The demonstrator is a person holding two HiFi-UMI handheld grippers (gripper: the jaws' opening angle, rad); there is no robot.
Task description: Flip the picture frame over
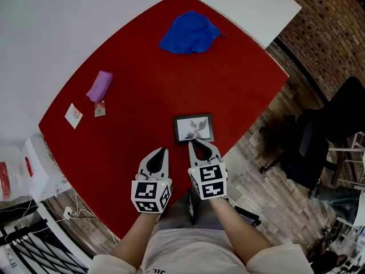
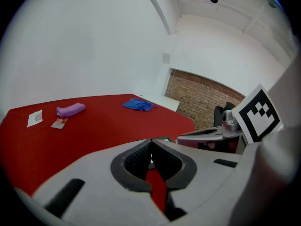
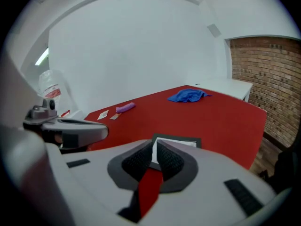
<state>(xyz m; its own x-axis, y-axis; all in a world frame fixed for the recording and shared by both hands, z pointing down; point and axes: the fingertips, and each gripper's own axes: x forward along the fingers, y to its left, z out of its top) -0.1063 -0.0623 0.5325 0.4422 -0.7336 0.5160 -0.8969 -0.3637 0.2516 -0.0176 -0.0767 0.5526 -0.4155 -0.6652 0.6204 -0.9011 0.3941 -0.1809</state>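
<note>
A small dark-framed picture frame lies flat on the red table, picture side up, near the front right edge. My right gripper is shut and empty, its tips just at the frame's near edge; the right gripper view shows the frame right beyond the tips. My left gripper is shut and empty too, over bare red surface a little left of the frame. In the left gripper view only a sliver of the frame shows past the jaws.
A crumpled blue cloth lies at the far side. A purple roll, a small packet and a white card sit at the left. A black chair stands on the wooden floor to the right.
</note>
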